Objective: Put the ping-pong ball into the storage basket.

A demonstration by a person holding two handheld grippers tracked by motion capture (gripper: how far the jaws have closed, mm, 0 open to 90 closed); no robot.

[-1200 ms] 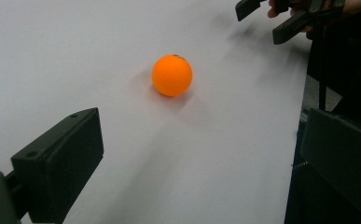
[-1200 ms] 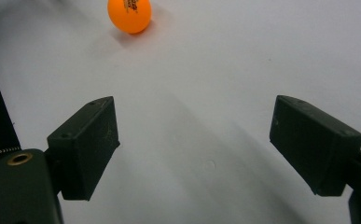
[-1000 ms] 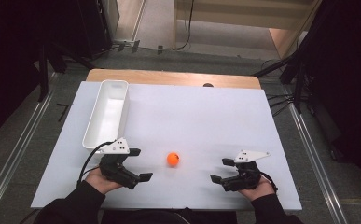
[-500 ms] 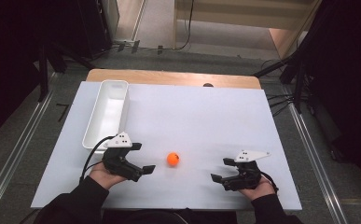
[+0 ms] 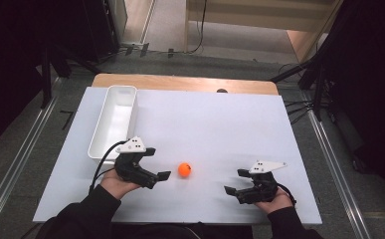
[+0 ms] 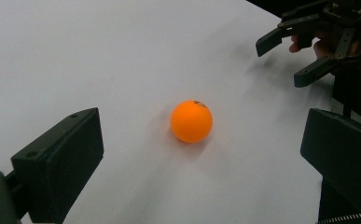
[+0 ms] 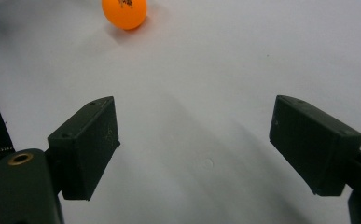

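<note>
An orange ball (image 5: 184, 169) lies on the white tabletop (image 5: 220, 124), near the front and a little left of centre. My left gripper (image 5: 157, 163) is open just left of the ball, its jaws pointing at it. In the left gripper view the ball (image 6: 191, 121) rests a short way ahead, between the lines of the two black fingers (image 6: 61, 163), untouched. My right gripper (image 5: 236, 181) stands open at the front right, well apart from the ball, with nothing between its jaws. From the right gripper view the ball (image 7: 124, 11) is far ahead at the top left.
A long white tray (image 5: 96, 134) with nothing in it stands along the left side, just behind my left gripper. A strip of wooden table (image 5: 180, 82) runs behind the white surface. The right gripper (image 6: 283, 63) shows in the left gripper view beyond the ball.
My left gripper has moved to the right and slightly forward, closing in on the ball. The ball and the right gripper have stayed in place.
</note>
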